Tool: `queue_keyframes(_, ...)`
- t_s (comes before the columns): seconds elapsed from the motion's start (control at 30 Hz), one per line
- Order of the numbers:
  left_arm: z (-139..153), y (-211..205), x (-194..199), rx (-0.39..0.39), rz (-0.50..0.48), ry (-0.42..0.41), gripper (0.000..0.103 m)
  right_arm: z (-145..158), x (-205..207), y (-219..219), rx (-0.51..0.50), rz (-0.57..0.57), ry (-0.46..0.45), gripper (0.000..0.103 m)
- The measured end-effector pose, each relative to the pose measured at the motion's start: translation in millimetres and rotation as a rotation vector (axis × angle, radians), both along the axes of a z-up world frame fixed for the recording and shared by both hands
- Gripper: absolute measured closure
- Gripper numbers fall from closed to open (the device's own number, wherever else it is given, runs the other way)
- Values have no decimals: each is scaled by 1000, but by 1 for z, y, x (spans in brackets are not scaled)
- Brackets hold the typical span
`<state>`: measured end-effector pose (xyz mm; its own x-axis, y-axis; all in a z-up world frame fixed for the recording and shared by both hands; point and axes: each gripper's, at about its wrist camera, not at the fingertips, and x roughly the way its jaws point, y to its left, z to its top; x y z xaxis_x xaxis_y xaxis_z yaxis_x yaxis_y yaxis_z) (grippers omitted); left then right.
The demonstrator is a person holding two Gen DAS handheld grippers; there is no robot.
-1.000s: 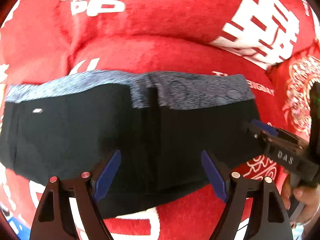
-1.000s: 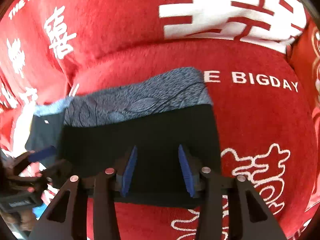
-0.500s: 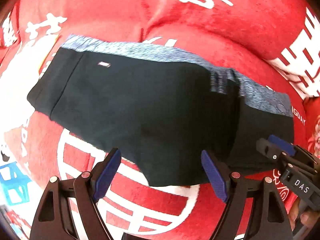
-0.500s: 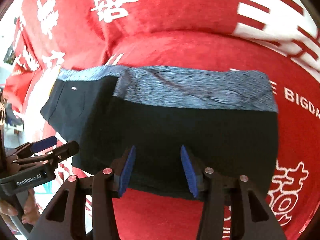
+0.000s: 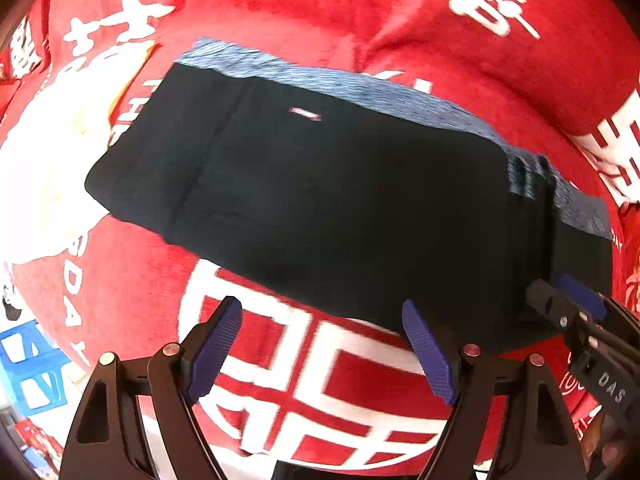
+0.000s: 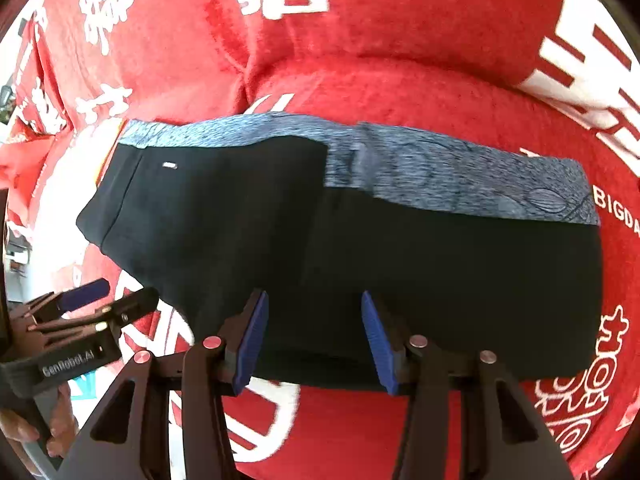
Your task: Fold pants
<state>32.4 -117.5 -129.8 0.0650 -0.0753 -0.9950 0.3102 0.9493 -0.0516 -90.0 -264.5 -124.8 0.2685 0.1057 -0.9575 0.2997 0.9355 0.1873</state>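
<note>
Pants (image 5: 340, 208) flat on red blanket (image 5: 280, 12), long axis crosswise ahead of both tools; left tool (image 5: 320, 344) gaping empty off near hem, right tool (image 6: 312, 336) opening, empty, over hem.

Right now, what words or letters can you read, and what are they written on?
"GenRobot.AI": on the left gripper, seen from the right wrist camera.
"DAS": on the right gripper, seen from the left wrist camera.
"BIGDA", cut off by the picture's edge: on the red blanket.
Big white Chinese characters: also on the blanket.
Small tag on the black pants: too small to read.
</note>
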Motion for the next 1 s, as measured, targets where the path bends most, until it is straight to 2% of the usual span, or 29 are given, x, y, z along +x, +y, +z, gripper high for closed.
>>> queue_keyframes(0.07,-1,10,6,-7,11,3,20,2,3,11,-33,-4,9,42)
queue_keyframes(0.17,-2,24,15,-11,32,3,20,8,6,21,-78,-6,13,42)
queue_keyframes(0.3,-5,38,24,-23,56,0,20,18,16,43,-139,58,-3,41)
queue_keyframes(0.47,-11,50,29,-48,90,12,20,-7,32,56,-93,89,67,41)
queue_keyframes(0.6,-16,62,32,-71,120,23,20,-37,33,55,-44,59,147,39)
queue_keyframes(0.7,-15,71,32,-102,137,25,20,-37,34,64,-78,101,141,30)
queue_keyframes(0.8,-18,78,30,-101,146,40,20,-38,34,71,-112,137,152,27)
queue_keyframes(1.0,-22,93,28,-105,164,56,20,-38,35,68,-94,132,163,25)
